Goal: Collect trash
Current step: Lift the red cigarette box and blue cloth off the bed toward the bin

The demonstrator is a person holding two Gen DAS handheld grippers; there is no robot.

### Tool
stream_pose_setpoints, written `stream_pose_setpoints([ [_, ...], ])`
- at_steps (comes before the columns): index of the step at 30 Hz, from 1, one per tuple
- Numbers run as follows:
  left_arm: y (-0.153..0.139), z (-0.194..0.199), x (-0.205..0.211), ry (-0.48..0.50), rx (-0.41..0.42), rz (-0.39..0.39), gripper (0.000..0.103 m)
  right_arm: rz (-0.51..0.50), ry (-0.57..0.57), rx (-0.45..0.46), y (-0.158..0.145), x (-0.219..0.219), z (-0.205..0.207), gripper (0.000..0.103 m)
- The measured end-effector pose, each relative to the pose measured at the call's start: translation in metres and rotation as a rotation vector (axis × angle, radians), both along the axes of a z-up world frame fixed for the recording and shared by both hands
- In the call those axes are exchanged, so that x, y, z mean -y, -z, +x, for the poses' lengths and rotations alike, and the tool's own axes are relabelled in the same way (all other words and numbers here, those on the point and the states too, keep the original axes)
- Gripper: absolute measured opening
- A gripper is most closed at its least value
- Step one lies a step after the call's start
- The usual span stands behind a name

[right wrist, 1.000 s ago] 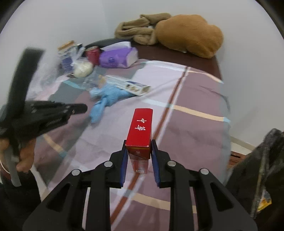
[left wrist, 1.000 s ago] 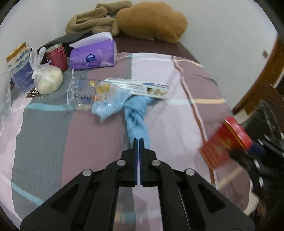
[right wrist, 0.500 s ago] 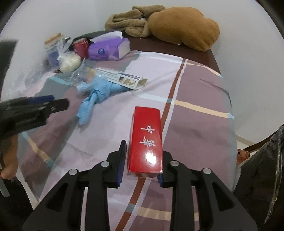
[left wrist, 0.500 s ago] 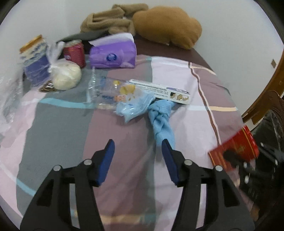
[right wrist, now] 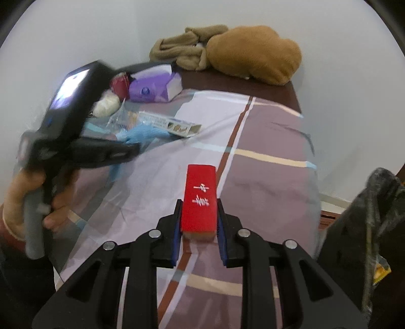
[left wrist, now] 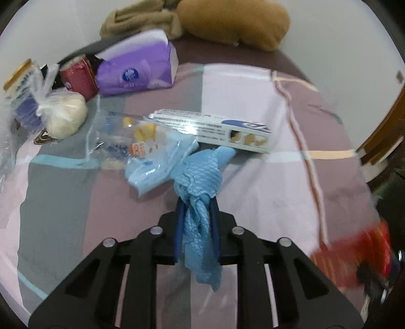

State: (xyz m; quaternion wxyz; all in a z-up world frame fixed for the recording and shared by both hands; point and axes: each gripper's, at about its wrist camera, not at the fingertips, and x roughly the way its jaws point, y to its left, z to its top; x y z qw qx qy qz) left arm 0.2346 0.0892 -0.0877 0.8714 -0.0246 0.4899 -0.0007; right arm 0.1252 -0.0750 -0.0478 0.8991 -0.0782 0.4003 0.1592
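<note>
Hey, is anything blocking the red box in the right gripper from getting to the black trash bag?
Nothing visible does. The red box sits between the right gripper's fingers, and the black bag hangs open beside the bed.

A brown plush cushion (left wrist: 235, 22) sits at the top of the frame against the white wall, with a bundle of tan cloth (left wrist: 141, 20) just beside it on the left. The bed carries a striped bedspread (left wrist: 253, 106) in pink, mauve and grey. A wooden chair edge (left wrist: 379, 136) curves along the right.
</note>
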Motion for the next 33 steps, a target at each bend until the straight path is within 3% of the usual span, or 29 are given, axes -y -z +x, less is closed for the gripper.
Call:
stream_pose_setpoints([
  [2,-0.012,-0.027,0.000,0.067,0.037,-0.042,0.020,0.004,0.003,0.019,-0.006,0.003,-0.009,0.025],
  [7,-0.023,-0.088,0.003,0.203,0.076,-0.050,0.020,0.007,0.012,0.027,-0.005,0.007,-0.019,0.025],
  [11,-0.015,-0.104,0.000,0.194,0.059,0.011,0.023,0.043,0.034,0.020,-0.005,0.014,-0.016,0.025],
  [13,-0.011,-0.104,0.000,0.211,0.047,0.002,0.025,0.045,0.046,0.019,-0.005,0.014,-0.011,0.025],
  [15,-0.010,-0.105,-0.003,0.215,0.056,-0.007,0.034,0.046,0.056,0.017,-0.006,0.013,-0.006,0.025],
  [17,-0.013,-0.104,-0.004,0.206,0.079,-0.004,0.058,0.044,0.065,0.014,-0.005,0.011,-0.002,0.025],
  [22,-0.011,-0.092,-0.004,0.207,0.101,-0.020,0.073,0.029,0.060,-0.029,0.009,0.001,0.011,0.025],
  [27,0.006,-0.076,0.005,0.230,0.054,-0.021,0.072,0.014,0.057,-0.062,0.024,-0.011,0.024,0.025],
  [28,0.008,-0.075,0.007,0.231,0.044,-0.015,0.067,0.009,0.055,-0.061,0.024,-0.013,0.023,0.025],
  [30,0.013,-0.074,0.008,0.222,0.019,-0.007,0.042,0.004,0.047,-0.054,0.023,-0.015,0.021,0.023],
  [33,0.014,-0.074,0.006,0.206,0.013,-0.020,0.035,0.017,0.048,-0.036,0.016,-0.012,0.014,0.022],
])
